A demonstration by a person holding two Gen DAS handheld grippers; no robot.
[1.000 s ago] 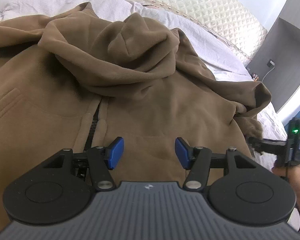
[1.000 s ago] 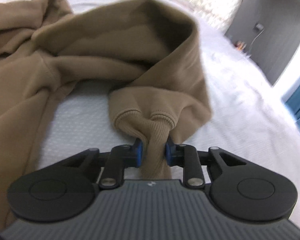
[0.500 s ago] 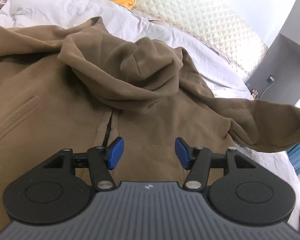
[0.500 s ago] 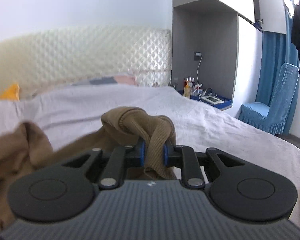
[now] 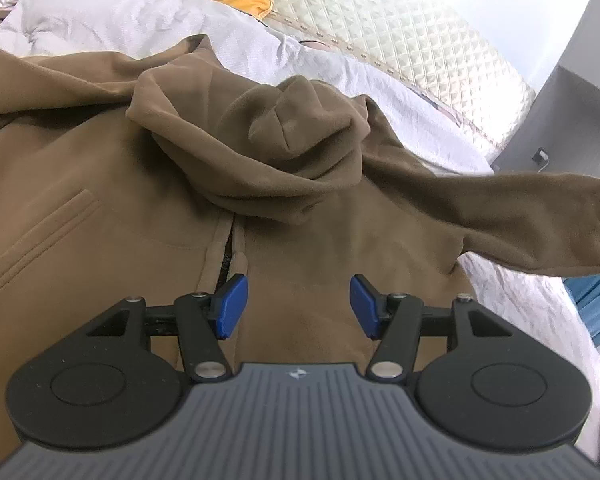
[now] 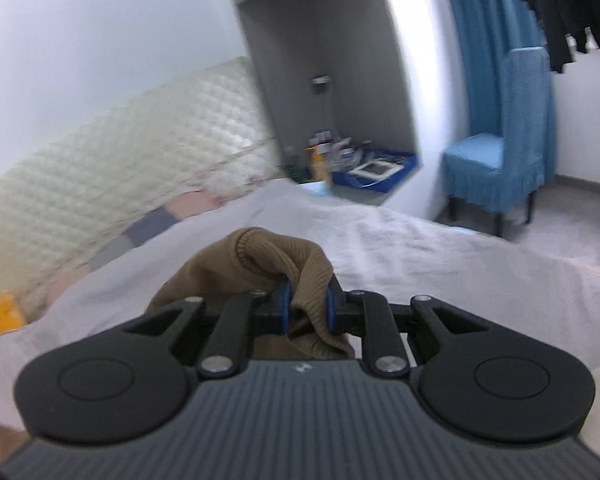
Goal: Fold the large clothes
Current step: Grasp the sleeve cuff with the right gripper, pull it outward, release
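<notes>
A big brown hoodie [image 5: 148, 208] lies spread front-up on the bed [image 5: 112, 28], its zip running down the middle and its hood [image 5: 260, 152] slumped in a soft heap over the chest. A slanted pocket seam shows on the panel to the left of the zip.

The left claw [image 5: 298, 306] hangs just above the hoodie's front, right of the zip, with its blue pads [image 5: 231, 306] spread well apart and nothing between them; it is released and grips no cloth.

The right claw [image 6: 307, 308] is clenched on the ribbed cuff [image 6: 300, 264] of one sleeve. The knit bunches up between the pads and spills over the top of them. From the left wrist view that sleeve [image 5: 512, 216] stretches out to the right of the hood, lifted clear of the bed and drawn taut toward the edge of the picture, where the cuff end passes out of view.

Beyond the hood, the pale sheet runs up to a quilted cream headboard [image 5: 400, 20], with something orange [image 5: 248, 2] lying at its foot. From the right wrist view, to the right of the headboard stands a grey alcove with a cluttered blue tray [image 6: 376, 168] on its shelf, and farther right a chair in a blue cover [image 6: 500, 152] in front of a blue curtain [image 6: 480, 44]. That view is slightly blurred.
</notes>
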